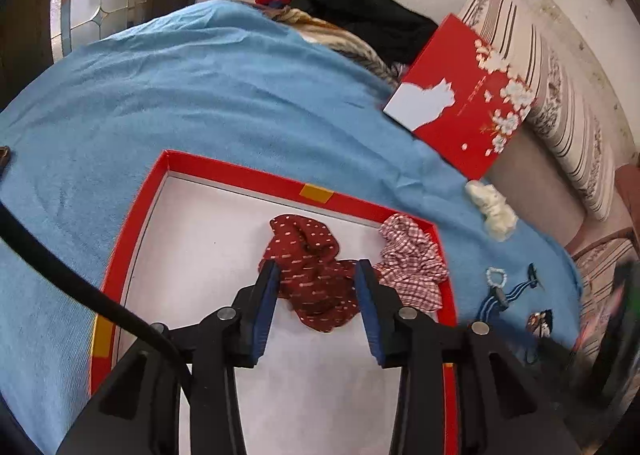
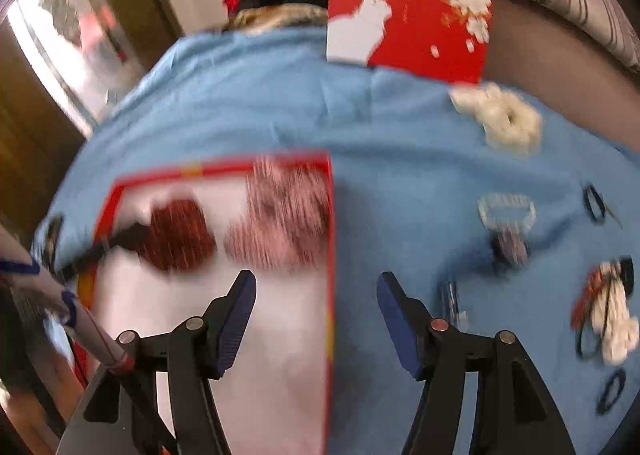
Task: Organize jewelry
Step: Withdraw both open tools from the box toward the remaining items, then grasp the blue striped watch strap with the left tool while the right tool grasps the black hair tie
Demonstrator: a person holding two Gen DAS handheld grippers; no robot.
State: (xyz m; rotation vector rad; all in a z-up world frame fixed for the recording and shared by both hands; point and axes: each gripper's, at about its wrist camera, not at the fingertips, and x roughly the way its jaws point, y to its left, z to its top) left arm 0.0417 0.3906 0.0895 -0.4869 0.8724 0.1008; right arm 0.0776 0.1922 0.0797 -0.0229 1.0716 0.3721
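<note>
The left gripper (image 1: pixel 318 269) hangs low over the red tray (image 1: pixel 256 173), jaws released astride the dark red scrunchie (image 1: pixel 312 255); the right gripper (image 2: pixel 316 281) hovers spread above the tray's right rim.

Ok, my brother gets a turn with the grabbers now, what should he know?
Left gripper: open, straddling the dark red scrunchie inside the red tray.
Right gripper: open, empty, above the tray's right edge.
Done: dark red and checked scrunchie are in the tray.
Left: white scrunchie, bead bracelet, and small hair ties still on the blue cloth.
</note>
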